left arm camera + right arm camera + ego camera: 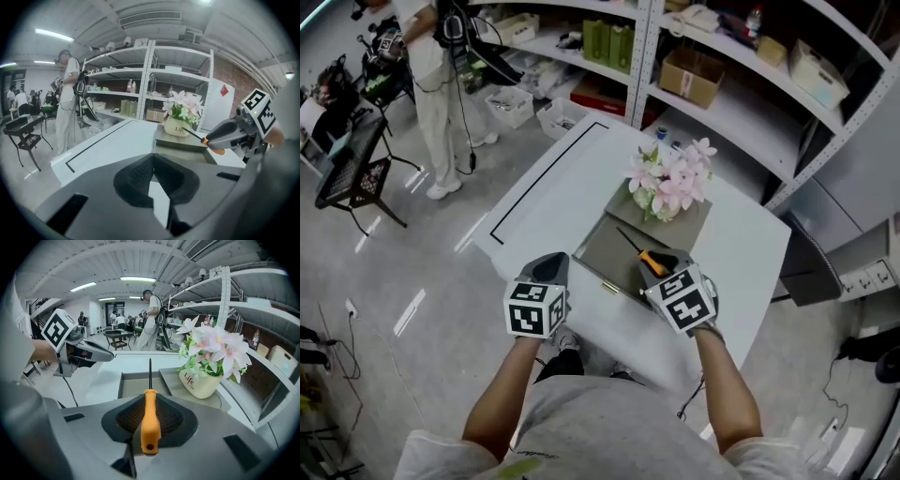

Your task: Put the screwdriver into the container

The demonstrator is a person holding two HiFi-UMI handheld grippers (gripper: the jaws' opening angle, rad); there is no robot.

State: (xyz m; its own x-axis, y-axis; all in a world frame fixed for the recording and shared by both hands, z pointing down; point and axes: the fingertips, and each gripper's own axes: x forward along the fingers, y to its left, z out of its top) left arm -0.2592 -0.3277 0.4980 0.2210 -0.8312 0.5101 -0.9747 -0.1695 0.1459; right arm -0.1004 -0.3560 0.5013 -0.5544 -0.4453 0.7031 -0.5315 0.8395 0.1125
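Note:
An orange-handled screwdriver (650, 262) is clamped in my right gripper (661, 259), which is shut on its handle (150, 420). The thin dark shaft points forward over the open grey container (607, 253) on the white table (562, 178). In the right gripper view the container (133, 386) lies just beyond the tip. My left gripper (554, 264) hovers at the container's near left corner, shut and holding nothing (153, 161). From the left gripper view, the right gripper (227, 133) and the screwdriver (214, 149) show at the right, above the container (180, 144).
A cream pot of pink flowers (667, 186) stands on the grey lid at the container's far side. A black line (539, 178) marks the table's left part. Metal shelves (722, 75) rise behind it. A person in white (441, 94) stands by a black cart (356, 169).

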